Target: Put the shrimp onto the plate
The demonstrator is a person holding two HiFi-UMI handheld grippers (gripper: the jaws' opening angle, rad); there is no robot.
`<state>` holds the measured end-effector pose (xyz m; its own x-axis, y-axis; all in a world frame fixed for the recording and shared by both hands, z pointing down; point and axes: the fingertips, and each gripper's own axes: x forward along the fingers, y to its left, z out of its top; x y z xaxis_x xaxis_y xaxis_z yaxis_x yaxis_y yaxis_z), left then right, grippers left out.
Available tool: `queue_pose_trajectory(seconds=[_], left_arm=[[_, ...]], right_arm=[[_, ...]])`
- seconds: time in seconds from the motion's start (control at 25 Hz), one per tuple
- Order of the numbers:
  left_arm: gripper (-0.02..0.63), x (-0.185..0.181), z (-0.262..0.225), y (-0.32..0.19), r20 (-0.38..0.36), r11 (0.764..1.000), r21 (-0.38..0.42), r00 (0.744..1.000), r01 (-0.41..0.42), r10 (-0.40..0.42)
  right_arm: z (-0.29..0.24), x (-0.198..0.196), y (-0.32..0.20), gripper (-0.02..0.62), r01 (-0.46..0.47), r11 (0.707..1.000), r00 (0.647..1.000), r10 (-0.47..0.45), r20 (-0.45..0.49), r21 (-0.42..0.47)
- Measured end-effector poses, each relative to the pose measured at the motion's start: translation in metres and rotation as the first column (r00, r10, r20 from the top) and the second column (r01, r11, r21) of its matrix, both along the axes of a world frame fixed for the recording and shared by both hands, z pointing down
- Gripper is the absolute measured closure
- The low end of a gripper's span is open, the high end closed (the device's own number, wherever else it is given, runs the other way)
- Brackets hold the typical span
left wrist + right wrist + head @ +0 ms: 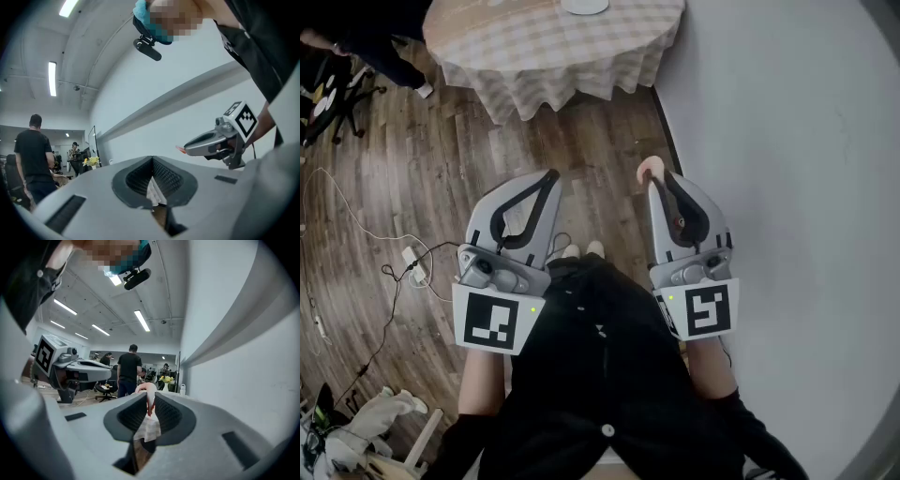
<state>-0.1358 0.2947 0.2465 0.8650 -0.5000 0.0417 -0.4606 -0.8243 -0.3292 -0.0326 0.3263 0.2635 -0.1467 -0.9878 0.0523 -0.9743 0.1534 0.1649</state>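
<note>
wood floor (431,187) | white wall (787,141) | round table (544,52), checked cloth | ceiling strip lights (52,78)

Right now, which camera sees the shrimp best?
The right gripper view: the shrimp is close up, pinched in the jaws of the right gripper. The head view shows only its pink end; the left gripper view, a tiny sliver.

No words, numbers or brand names are showing legibly anywhere in the room, with only black-and-white square patterns, not lettering, appearing on the left gripper (551,176)'s marker cube (497,321) and the right gripper (654,180)'s marker cube (706,311).
</note>
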Motion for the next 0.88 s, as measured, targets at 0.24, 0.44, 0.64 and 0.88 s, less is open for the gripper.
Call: queue_pose_trajectory(seconds=[0.24,0.44,0.64,0.88], left_arm=[[0.604,0.004,-0.003,-0.004,-0.002,1.0,-0.001,1.0,0.002,-0.002],[0.604,0.006,-0.001,-0.006,0.002,1.0,-0.007,1.0,0.004,-0.004],[0.604,0.011,-0.002,-0.008,0.008,1.0,-0.007,1.0,0.012,-0.012],[0.604,0.018,-0.004,-0.01,0.008,1.0,-0.001,1.0,0.029,-0.029]], right_arm=[[-0.002,0.003,-0.003,0.555,0.004,1.0,1.0,-0.004,-0.003,-0.004],[0.0,0.01,-0.005,0.555,-0.009,1.0,1.0,0.009,0.018,-0.01],[-0.001,0.019,-0.007,0.555,-0.011,1.0,0.999,0.011,0.035,-0.006],[0.0,0.028,-0.012,0.555,0.003,1.0,0.999,-0.003,0.048,0.001]])
